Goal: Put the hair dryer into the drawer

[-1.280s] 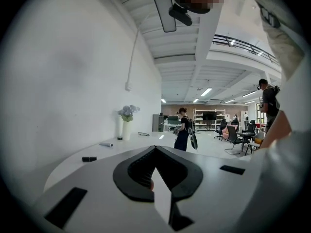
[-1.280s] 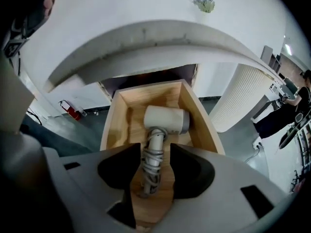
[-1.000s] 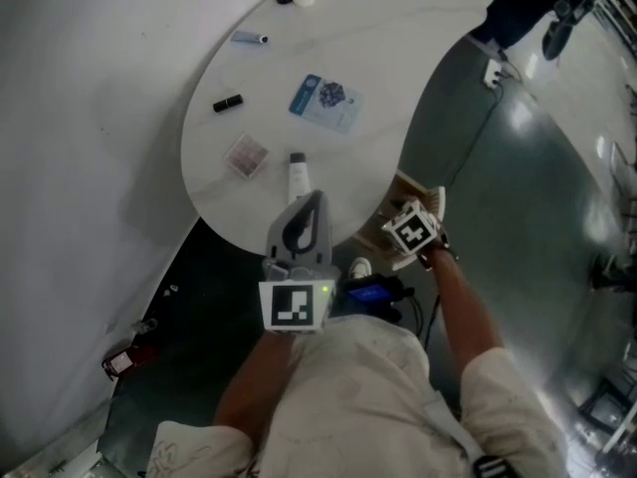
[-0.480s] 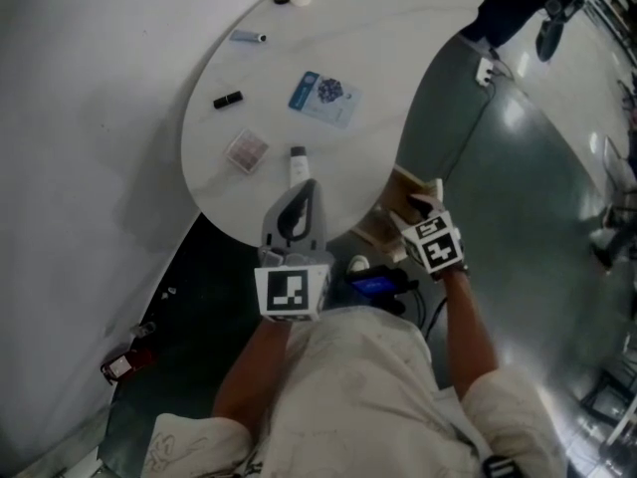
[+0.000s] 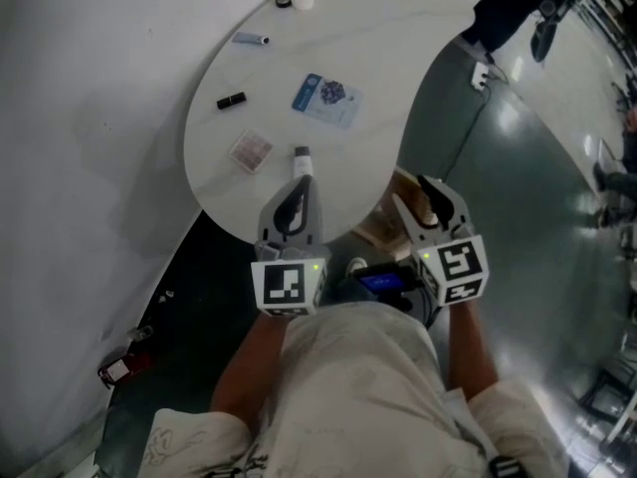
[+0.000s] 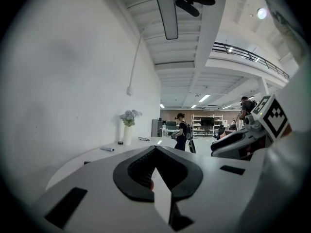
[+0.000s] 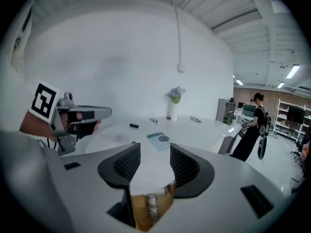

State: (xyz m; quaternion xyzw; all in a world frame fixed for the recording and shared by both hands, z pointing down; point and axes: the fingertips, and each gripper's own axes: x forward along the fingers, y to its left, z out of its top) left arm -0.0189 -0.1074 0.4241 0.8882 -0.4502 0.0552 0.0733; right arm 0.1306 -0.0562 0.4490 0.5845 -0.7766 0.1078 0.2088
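Hair dryer: not plainly identifiable in any view. A pale ribbed shape (image 7: 151,207), seen in the right gripper view inside the open light-brown wooden drawer (image 7: 137,211), may be part of it, which would suggest it is already in the drawer.
Handling: judged a rigid, smooth plastic shell, fairly light but nose-heavy, with a trailing cord that could snag. The handle just under the barrel is the sure place to grip.
Drawer: it stands open at the 5 o'clock edge of the white rounded desk (image 5: 378,58), directly below the right gripper.
Right gripper (image 5: 416,195): jaws wide apart and holding nothing, pointed across the drawer toward the desk.
Left gripper (image 5: 302,192): jaws closed tip to tip on nothing, hovering at the desk's 6 o'clock edge.
Desk top: a white squeeze tube (image 5: 301,162) lies at 6 o'clock, just beyond the left jaws. A blue-and-white printed packet (image 5: 326,100) lies near the middle, a small clear box (image 5: 248,151) at 8 o'clock and a short black stick (image 5: 231,101) at 9 o'clock. A white vase of flowers (image 7: 174,106) stands at the far 12 o'clock rim.
Surroundings: a grey polished floor (image 5: 518,187) lies to the right, with another person standing well beyond the desk.
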